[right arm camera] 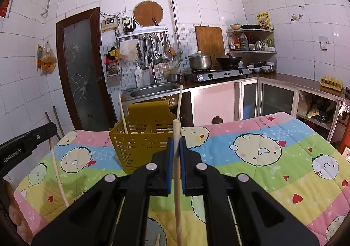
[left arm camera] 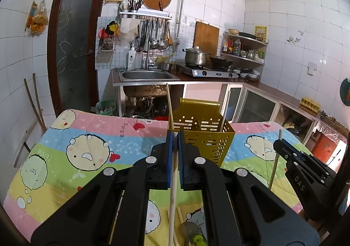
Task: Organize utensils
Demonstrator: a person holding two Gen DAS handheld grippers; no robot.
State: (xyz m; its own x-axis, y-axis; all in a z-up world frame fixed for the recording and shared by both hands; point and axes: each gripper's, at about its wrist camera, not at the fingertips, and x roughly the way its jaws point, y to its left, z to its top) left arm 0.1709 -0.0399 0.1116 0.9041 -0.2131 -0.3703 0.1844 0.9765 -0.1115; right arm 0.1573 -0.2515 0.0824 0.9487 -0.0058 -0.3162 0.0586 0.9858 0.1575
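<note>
A yellow perforated utensil holder (left arm camera: 202, 134) stands on the cartoon quilt (left arm camera: 87, 149), with two chopsticks upright in it. It also shows in the right wrist view (right arm camera: 140, 138). My left gripper (left arm camera: 175, 136) is shut on a wooden chopstick (left arm camera: 173, 191), held just in front of the holder. My right gripper (right arm camera: 176, 143) is shut on another wooden chopstick (right arm camera: 177, 191), close to the holder's right side. In the left wrist view the right gripper (left arm camera: 282, 147) sits at the right with its chopstick (left arm camera: 275, 162).
More chopsticks and a spoon (left arm camera: 188, 229) lie on the quilt near the front. The left gripper's arm (right arm camera: 24, 145) reaches in at left with its chopstick (right arm camera: 58, 171). Behind the table are the sink (left arm camera: 146, 75), stove (left arm camera: 210, 71) and cabinets.
</note>
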